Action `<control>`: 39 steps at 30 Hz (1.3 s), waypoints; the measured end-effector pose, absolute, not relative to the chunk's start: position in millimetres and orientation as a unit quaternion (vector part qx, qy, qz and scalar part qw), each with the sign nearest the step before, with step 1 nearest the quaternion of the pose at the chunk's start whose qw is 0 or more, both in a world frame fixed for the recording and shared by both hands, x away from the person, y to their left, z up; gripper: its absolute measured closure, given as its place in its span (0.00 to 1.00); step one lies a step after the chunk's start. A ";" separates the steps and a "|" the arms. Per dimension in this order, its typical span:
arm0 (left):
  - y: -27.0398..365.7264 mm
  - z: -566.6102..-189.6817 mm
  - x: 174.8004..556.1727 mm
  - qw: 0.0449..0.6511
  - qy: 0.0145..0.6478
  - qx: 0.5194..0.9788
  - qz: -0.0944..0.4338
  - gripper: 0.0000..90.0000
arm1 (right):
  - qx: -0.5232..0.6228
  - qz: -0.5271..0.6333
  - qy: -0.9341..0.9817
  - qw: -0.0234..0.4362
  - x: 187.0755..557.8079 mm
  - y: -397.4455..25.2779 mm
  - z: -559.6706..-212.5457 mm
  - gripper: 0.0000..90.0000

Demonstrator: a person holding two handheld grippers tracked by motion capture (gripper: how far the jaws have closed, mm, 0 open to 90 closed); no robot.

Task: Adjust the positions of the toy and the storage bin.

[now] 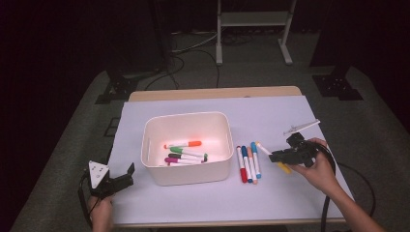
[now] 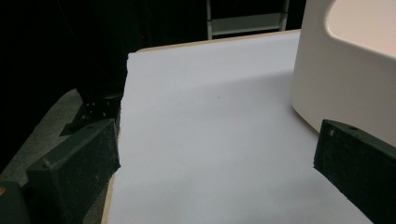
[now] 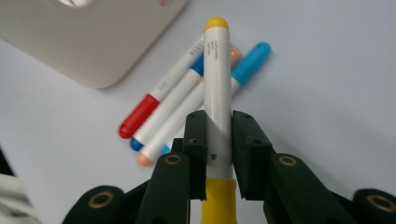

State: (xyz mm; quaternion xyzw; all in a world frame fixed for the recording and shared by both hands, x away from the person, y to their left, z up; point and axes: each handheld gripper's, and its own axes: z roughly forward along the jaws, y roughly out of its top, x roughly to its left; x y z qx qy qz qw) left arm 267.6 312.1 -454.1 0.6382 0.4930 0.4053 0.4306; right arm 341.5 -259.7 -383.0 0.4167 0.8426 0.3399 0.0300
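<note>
Gripping the yellow marker [image 3: 217,93] mid-barrel in my right fingers [image 3: 219,133], right of centre frame above the loose markers [image 1: 248,163], I should lift it level over the white bin [image 1: 186,176] before releasing, while my left fingers [image 2: 215,168] idle spread apart.

Bright lit table, dark surroundings

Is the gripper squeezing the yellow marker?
Touching. In the right gripper view, the right hand-held gripper has both jaws pressed against the yellow marker barrel, with no gap.
</note>
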 end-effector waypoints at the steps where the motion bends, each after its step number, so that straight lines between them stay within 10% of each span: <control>1: 312.0 -454.1 267.6 0.431 0.493 0.638 0.406 0.00 | 0.414 0.346 0.842 0.027 340.4 -258.3 -379.6 0.84; 39: 311.8 -454.1 267.6 0.431 0.489 0.641 0.405 0.00 | 0.256 0.385 0.887 -0.013 332.5 -148.7 -263.7 0.84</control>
